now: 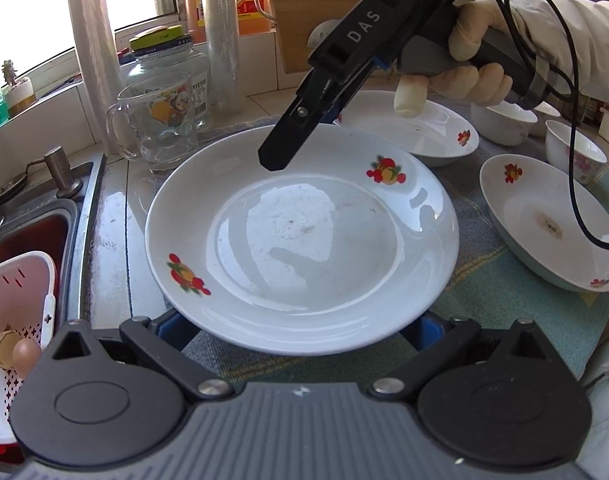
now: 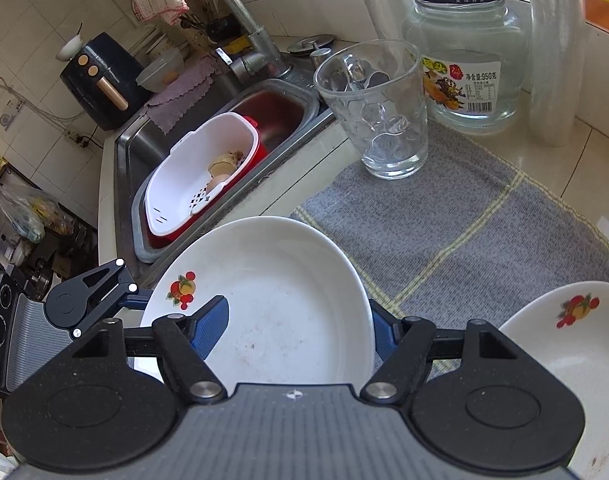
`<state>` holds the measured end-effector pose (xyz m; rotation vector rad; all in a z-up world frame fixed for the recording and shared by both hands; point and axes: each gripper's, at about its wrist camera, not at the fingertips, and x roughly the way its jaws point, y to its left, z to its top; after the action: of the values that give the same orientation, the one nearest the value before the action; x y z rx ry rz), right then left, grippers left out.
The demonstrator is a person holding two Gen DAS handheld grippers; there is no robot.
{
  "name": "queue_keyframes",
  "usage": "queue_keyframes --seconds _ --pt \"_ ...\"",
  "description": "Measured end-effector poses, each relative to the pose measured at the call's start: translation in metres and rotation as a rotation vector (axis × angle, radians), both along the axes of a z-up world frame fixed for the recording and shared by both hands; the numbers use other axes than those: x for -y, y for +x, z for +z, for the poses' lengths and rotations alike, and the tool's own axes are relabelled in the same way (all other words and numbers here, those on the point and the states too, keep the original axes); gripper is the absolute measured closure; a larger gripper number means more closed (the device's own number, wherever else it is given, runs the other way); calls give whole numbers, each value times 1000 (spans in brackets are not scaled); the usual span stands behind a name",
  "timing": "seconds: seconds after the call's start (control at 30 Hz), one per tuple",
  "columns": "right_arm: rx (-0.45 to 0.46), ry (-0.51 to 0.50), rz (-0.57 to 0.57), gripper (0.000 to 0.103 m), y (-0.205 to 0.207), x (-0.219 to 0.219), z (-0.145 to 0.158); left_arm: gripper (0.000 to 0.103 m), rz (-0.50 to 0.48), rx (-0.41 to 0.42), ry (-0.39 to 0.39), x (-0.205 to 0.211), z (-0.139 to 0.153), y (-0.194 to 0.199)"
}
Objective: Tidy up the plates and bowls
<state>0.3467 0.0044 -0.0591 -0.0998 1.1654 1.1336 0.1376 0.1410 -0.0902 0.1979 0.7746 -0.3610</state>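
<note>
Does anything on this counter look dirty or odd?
Yes. The blue-bottomed plate at right carries a brown stain in its middle, and the big plate shows faint specks, so neither looks fully clean.

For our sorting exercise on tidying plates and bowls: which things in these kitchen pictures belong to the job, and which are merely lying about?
Part of the job:
large fruit-print plate
second fruit-print plate
blue-sided dish
small white bowls
left tongs
right tongs

Just lying about:
glass mug
glass jar
colander
tap
grey mat
</note>
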Motion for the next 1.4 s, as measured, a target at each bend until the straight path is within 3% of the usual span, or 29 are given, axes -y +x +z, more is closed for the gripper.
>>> queue_keyframes --seconds 0.73,0.9,1.4 --pt "21 -23 -45 25 21 -6 -22 1 -10 -29 -2 -7 -14 34" --pt "36 -15 -28 8 13 -9 -22 1 -5 -31 1 -6 -14 33" --pt "204 3 -97 0 -25 3 13 1 89 10 -22 -11 8 -2"
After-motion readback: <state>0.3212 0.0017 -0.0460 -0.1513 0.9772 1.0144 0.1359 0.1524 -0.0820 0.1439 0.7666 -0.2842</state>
